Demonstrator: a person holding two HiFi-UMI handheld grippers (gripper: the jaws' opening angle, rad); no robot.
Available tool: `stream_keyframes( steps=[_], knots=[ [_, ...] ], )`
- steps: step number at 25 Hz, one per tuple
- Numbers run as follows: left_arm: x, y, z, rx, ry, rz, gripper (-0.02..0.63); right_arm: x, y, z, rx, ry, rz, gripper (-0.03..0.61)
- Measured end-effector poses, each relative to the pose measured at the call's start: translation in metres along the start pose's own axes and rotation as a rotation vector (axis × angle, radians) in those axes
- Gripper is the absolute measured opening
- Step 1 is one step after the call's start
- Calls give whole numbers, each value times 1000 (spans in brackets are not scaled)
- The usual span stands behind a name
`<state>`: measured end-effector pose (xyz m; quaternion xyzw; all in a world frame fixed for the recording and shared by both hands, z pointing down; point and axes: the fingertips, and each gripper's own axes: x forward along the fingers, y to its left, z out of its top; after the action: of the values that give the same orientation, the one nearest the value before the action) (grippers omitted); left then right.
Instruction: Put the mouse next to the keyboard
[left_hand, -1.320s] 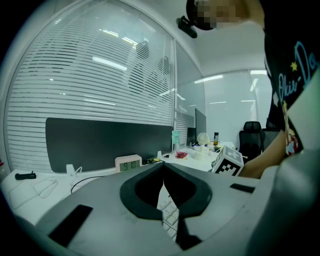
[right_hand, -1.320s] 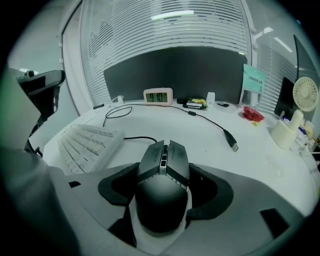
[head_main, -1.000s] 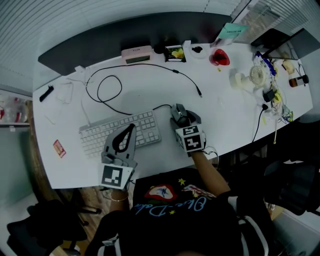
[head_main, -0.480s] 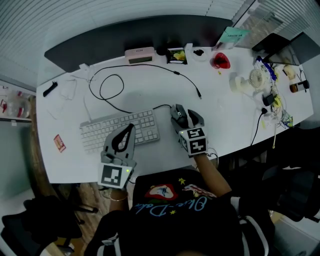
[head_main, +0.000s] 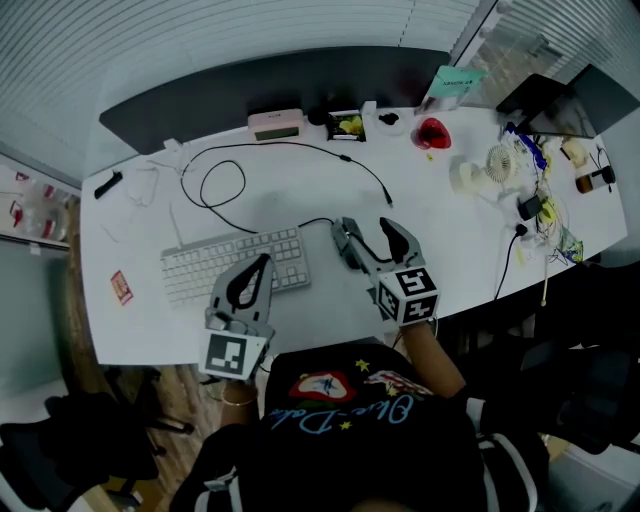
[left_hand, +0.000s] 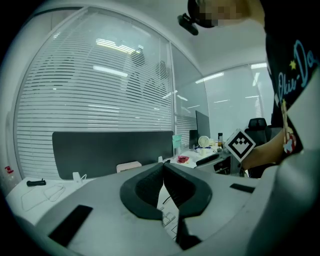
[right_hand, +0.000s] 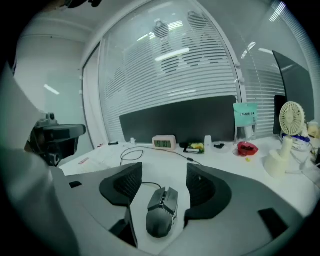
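Observation:
The dark grey wired mouse (right_hand: 162, 210) lies on the white desk between the spread fingers of my right gripper (right_hand: 163, 183), touching neither pad. In the head view that gripper (head_main: 372, 238) stands open just right of the white keyboard (head_main: 234, 263), and the mouse is mostly hidden under its left finger (head_main: 349, 246). My left gripper (head_main: 263, 262) hovers at the keyboard's front right part with its jaws pressed together and nothing between them; in its own view its pads (left_hand: 163, 170) meet.
A looped black cable (head_main: 222, 180) lies behind the keyboard. A pink clock (head_main: 276, 124), a red bowl (head_main: 433, 132) and a small white fan (head_main: 500, 160) stand along the back and right. A red card (head_main: 120, 286) lies at the left edge.
The right gripper's jaws have spread apart around the mouse and the gripper has drawn back slightly toward the person. The left gripper has stayed over the keyboard.

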<state>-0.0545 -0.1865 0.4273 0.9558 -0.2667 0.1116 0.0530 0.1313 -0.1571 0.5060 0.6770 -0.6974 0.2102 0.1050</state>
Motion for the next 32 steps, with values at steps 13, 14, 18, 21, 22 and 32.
stream_keyframes(
  steps=[13,14,18,21,22,32],
  knots=[
    [-4,-35,28,44,-50,18,0,-54,5,86,-5,-267,75,12],
    [-5,-37,30,52,-53,20,0,-58,5,91,2,-282,85,6],
    [-7,-44,38,74,-69,27,0,-70,7,111,-2,-330,111,-2],
    [-6,-49,43,87,-83,34,0,-75,9,120,-13,-351,136,-2],
    [-5,-51,45,90,-86,34,0,-76,10,122,-16,-355,143,-2],
    [-3,-60,46,88,-84,41,0,-80,10,120,-43,-336,171,-2]
  ],
)
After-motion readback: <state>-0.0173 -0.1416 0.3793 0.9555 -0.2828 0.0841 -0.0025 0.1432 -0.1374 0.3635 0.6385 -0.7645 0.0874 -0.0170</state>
